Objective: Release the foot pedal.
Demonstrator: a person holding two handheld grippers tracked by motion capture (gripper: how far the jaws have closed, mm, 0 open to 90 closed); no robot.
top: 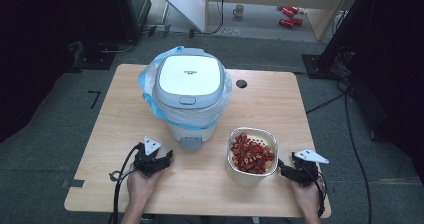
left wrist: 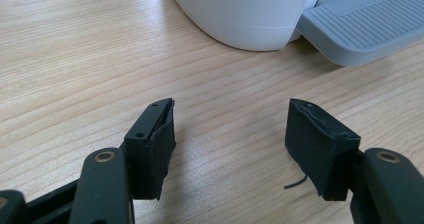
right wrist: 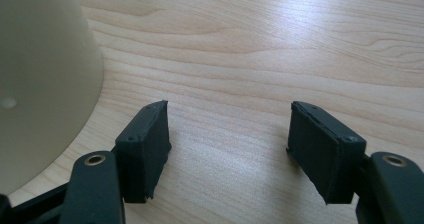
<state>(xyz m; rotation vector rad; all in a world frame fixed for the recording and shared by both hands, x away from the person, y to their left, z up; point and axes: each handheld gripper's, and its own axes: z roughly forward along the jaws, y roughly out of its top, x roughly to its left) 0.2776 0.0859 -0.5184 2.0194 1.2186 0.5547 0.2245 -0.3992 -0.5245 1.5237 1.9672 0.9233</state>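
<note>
A white pedal bin (top: 188,91) with a blue bag liner stands at the table's middle, lid down, its grey pedal (top: 190,142) facing me. Right of it is a cream tub (top: 251,156) full of red slices (top: 251,152). My left gripper (top: 167,157) lies on the table just left of the pedal, open and empty. In the left gripper view its jaws (left wrist: 231,114) stand wide over bare wood, with the bin's base (left wrist: 250,14) and pedal (left wrist: 360,26) ahead. My right gripper (top: 281,169) rests right of the tub, open and empty (right wrist: 228,119); the tub's wall (right wrist: 40,84) is beside its left jaw.
The wooden table (top: 125,114) has a dark cable hole (top: 241,83) behind the bin. Black cables trail from both grippers over the near edge. On the floor beyond the table are a mug (top: 239,10) and red cans (top: 288,15).
</note>
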